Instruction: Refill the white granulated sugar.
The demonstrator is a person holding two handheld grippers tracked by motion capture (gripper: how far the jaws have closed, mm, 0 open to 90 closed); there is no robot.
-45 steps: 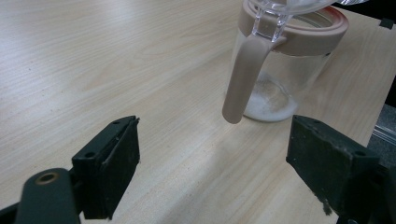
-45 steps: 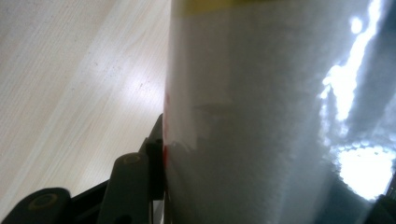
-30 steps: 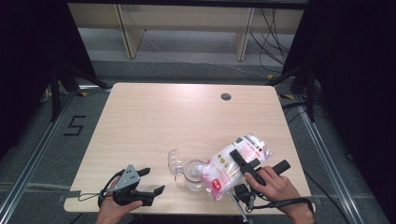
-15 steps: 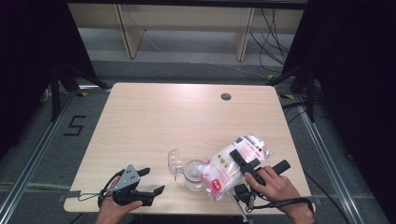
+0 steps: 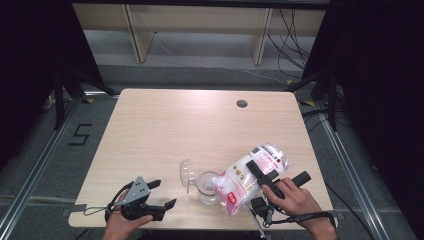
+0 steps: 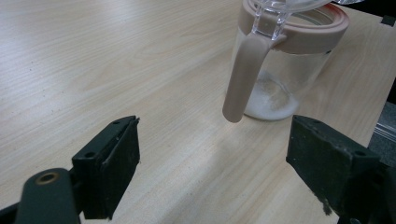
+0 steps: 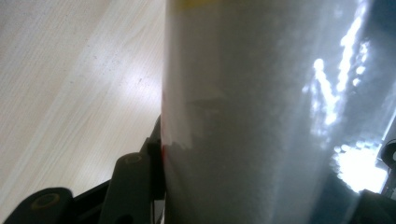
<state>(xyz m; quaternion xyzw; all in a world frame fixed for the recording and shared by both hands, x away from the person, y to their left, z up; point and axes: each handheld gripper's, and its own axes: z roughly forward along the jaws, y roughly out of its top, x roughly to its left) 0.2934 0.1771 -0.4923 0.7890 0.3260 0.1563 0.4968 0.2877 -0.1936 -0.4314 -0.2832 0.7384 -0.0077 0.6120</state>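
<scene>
A clear jar (image 5: 207,184) with a pink rim stands near the table's front edge, its clear lid (image 5: 186,173) hinged open to the left. A plastic bag of white powder (image 5: 248,175) lies tilted with its lower end at the jar's mouth. My right gripper (image 5: 262,175) is shut on the bag, held by a hand. In the right gripper view the bag (image 7: 261,116) sits between the jaws, pressed against the left one. My left gripper (image 5: 164,194) rests open at the front left. In the left gripper view the jar (image 6: 285,70) has a little white powder at its bottom.
The wooden table (image 5: 150,130) has a round cable hole (image 5: 242,103) near its back edge. Dark curtains stand at both sides and a shelf unit behind. The jar's pink handle (image 6: 245,79) faces my left gripper (image 6: 215,172).
</scene>
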